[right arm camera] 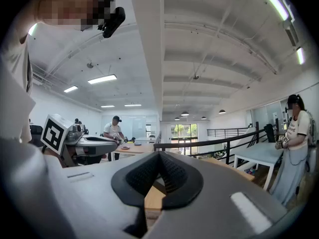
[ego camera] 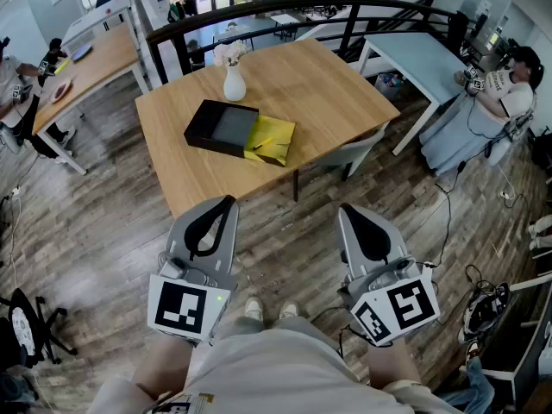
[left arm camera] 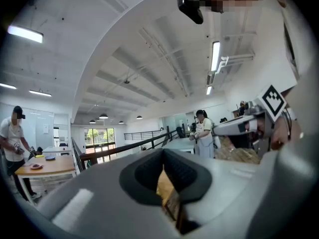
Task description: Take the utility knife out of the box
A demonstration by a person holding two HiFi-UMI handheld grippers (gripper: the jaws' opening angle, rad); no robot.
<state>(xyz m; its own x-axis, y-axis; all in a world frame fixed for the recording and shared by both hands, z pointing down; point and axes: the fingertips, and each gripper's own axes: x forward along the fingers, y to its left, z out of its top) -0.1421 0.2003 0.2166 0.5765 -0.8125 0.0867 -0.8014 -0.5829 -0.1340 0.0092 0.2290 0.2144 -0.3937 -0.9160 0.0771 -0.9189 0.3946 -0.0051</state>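
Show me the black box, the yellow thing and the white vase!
black box (ego camera: 221,128): head view, middle of its top.
yellow thing (ego camera: 271,140): head view, its middle, right beside the box.
white vase (ego camera: 234,85): head view, its round body.

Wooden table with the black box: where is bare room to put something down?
On the table, the right half, from the yellow sheet to the right edge, is bare. So is the near strip in front of the black box. Crowded: left of centre, where vase, box and sheet cluster.
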